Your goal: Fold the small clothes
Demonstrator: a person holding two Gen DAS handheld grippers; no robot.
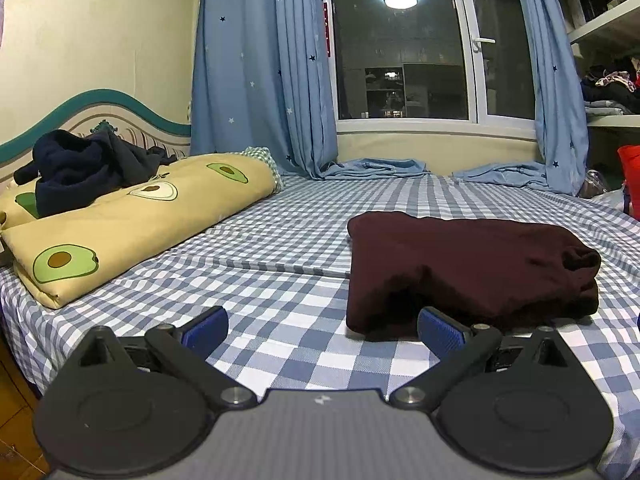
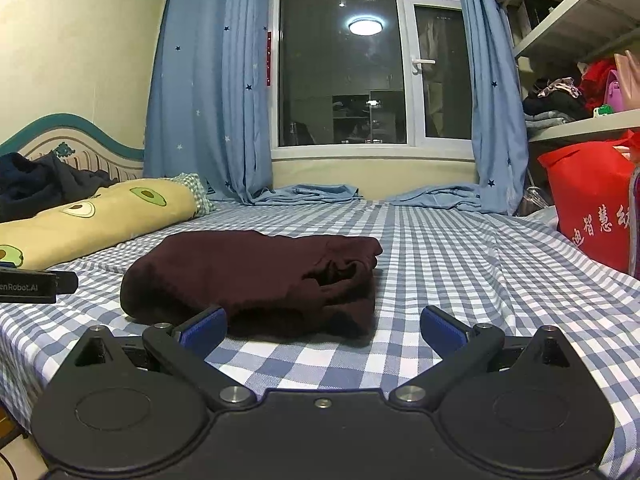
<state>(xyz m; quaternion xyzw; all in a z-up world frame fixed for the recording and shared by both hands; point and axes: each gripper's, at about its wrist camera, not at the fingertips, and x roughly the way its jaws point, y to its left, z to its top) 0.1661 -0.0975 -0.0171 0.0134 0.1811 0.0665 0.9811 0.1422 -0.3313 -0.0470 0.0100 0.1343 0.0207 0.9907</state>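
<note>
A dark maroon garment point(image 1: 472, 268) lies folded in a thick bundle on the blue checked bed sheet point(image 1: 260, 256). It also shows in the right wrist view point(image 2: 256, 276). My left gripper point(image 1: 322, 326) is open and empty, just in front of the garment's near left corner. My right gripper point(image 2: 324, 326) is open and empty, just in front of the garment's near edge. The left gripper's black body point(image 2: 28, 286) shows at the left edge of the right wrist view.
A folded yellow avocado-print quilt point(image 1: 132, 224) lies at the left with a dark navy garment point(image 1: 80, 168) heaped on it. A red bag point(image 2: 592, 204) stands at the bed's right edge. Blue curtains point(image 1: 260, 80) pool on the far side under the window.
</note>
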